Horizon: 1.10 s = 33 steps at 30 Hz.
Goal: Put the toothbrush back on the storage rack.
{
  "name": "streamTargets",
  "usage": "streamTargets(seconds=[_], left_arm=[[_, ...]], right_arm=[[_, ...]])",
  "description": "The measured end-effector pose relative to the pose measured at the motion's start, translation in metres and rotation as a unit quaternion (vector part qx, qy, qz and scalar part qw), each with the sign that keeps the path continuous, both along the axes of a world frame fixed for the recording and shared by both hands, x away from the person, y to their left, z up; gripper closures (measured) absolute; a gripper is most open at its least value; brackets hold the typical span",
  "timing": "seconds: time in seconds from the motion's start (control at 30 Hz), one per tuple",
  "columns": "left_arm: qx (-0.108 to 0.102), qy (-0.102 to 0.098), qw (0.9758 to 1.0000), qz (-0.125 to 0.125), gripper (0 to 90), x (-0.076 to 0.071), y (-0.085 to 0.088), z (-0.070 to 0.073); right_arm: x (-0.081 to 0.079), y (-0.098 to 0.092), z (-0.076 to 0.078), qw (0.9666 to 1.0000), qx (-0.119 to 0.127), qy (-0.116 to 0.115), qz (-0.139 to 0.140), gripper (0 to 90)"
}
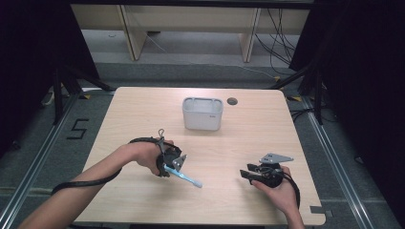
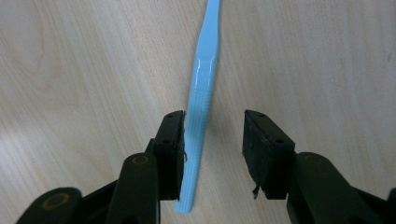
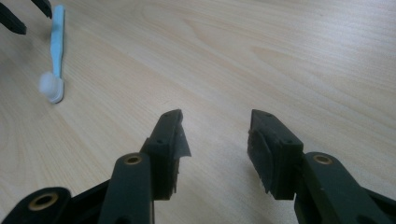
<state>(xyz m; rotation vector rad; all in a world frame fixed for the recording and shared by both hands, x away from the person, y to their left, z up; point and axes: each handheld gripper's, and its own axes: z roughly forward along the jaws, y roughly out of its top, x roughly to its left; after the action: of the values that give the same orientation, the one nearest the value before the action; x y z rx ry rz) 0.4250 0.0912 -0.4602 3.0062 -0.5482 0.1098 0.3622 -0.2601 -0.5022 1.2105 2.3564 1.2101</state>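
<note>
**Two jaws straddle the toothbrush handle**

Nearest, the left gripper (image 2: 212, 122) stands half spread over the blue toothbrush (image 2: 200, 100), whose long axis runs between the jaws; one pad touches, the other stands apart. Right of the toothbrush, the right gripper (image 3: 215, 122) hangs spread and empty. Beyond the toothbrush stands a grey bin (image 1: 203, 114).

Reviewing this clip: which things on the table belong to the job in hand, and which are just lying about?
In the job:
- blue toothbrush, lying flat on the table
- left hand-held gripper, jaws straddling the handle, one pad at its edge, not yet clamped

Lying about:
- grey tub, at the far middle of the table
- right hand-held gripper, open, holding nothing
</note>
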Motion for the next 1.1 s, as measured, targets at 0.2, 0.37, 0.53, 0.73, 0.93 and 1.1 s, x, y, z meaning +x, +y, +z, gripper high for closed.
streamTargets(seconds=[0.2, 0.37, 0.53, 0.73, 0.93, 1.1], left_arm=[[-0.003, 0.009, 0.9999, 0.005, 59.9, 0.003, -0.004, -0.004], [0.007, 0.016, 0.9999, -0.001, 60.1, 0.006, -0.006, -0.007], [0.008, 0.021, 0.9997, -0.001, 61.1, 0.009, -0.007, -0.010], [0.012, 0.028, 0.9995, -0.001, 62.6, 0.012, -0.007, -0.014], [0.015, 0.031, 0.9994, -0.003, 64.9, 0.014, -0.008, -0.016], [0.019, 0.032, 0.9993, -0.008, 67.4, 0.014, -0.009, -0.018]], right_arm=[[0.001, 0.001, -0.001, 1.0000, 0.008, -0.003, 0.002, 55.2], [0.000, 0.003, -0.001, 0.9997, 0.024, 0.010, 0.000, 55.2], [-0.001, 0.004, -0.001, 0.9996, 0.026, 0.014, -0.001, 55.2], [-0.001, 0.004, 0.000, 0.9997, 0.021, 0.012, 0.000, 55.2], [0.001, 0.002, 0.000, 1.0000, 0.005, 0.001, 0.004, 55.2], [0.001, 0.003, 0.001, 1.0000, 0.004, 0.000, 0.006, 55.2]])
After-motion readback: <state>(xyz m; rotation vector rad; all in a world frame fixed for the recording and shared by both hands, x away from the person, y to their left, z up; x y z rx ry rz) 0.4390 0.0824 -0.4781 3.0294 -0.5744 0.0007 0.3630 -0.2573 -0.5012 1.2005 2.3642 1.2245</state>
